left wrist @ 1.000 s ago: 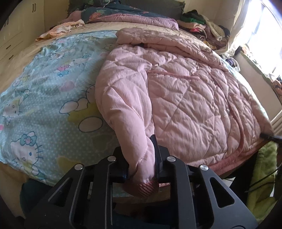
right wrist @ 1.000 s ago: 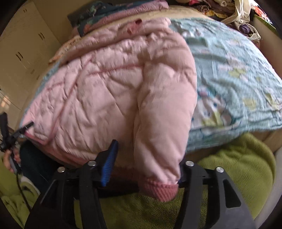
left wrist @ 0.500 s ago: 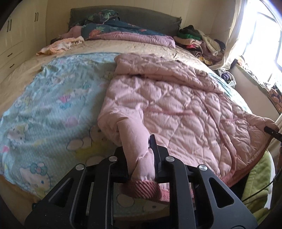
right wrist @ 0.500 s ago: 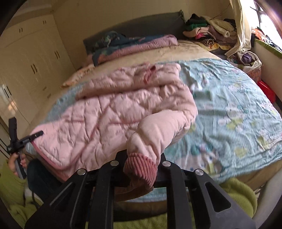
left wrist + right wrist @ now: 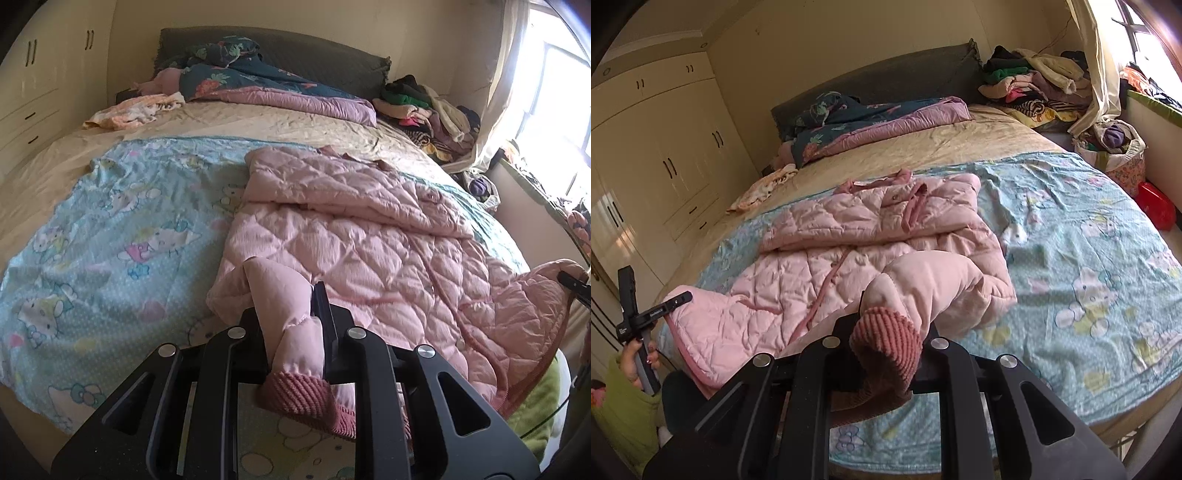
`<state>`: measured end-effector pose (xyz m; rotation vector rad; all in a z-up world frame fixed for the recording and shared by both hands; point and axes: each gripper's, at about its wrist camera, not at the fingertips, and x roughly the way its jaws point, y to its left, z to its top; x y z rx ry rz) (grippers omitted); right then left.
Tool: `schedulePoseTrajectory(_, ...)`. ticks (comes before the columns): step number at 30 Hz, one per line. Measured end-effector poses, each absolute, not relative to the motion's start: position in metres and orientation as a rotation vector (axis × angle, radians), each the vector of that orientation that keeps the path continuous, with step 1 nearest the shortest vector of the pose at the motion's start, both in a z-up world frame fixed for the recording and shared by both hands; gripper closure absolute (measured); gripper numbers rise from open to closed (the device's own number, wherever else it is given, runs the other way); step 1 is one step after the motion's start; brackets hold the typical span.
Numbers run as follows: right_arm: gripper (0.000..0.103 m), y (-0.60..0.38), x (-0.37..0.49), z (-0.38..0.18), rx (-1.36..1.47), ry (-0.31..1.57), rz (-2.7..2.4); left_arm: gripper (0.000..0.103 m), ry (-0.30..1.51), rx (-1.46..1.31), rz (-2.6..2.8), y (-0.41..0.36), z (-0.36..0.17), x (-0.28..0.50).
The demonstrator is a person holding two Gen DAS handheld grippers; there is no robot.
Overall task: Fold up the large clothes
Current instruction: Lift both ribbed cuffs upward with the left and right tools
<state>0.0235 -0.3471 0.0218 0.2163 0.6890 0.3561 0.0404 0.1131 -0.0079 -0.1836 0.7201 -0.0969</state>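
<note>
A pink quilted jacket [image 5: 369,258] [image 5: 831,266] lies spread on the bed, its top part folded down over the body. My left gripper [image 5: 288,314] is shut on one sleeve just above its ribbed rose cuff [image 5: 303,395], and the sleeve is lifted off the sheet. My right gripper [image 5: 890,325] is shut on the other sleeve at its ribbed cuff [image 5: 886,339], also lifted. At the far left of the right wrist view, a hand holds the left gripper [image 5: 655,314] by the raised pink fabric. The right gripper [image 5: 572,282] shows at the right edge of the left wrist view.
A blue cartoon-print sheet [image 5: 110,240] [image 5: 1089,240] covers the near bed. A dark floral duvet [image 5: 258,77] lies at the headboard, a clothes pile [image 5: 1027,81] at the far corner. Wardrobes [image 5: 665,147] stand on one side, a window [image 5: 554,74], bag [image 5: 1115,147] and red box [image 5: 1156,206] on the other.
The right jaws, open around the sleeve a second ago, have shut on its cuff. Both grippers have risen and drawn the sleeves up off the bed edge.
</note>
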Motion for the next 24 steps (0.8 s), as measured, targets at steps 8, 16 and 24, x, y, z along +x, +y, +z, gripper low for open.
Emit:
schedulePoseTrajectory(8, 0.089, -0.348, 0.037, 0.028, 0.229, 0.667, 0.35, 0.09, 0.69, -0.197, -0.098, 0.112, 0.006, 0.056)
schedulePoseTrajectory(16, 0.089, -0.355, 0.053, 0.042, 0.278, 0.622, 0.335, 0.09, 0.634, -0.243, -0.095, 0.119, 0.026, 0.078)
schedulePoseTrajectory(24, 0.089, -0.367, 0.075, 0.063, 0.356, 0.56, 0.307, 0.09, 0.587, -0.274, -0.071, 0.127, 0.052, 0.1)
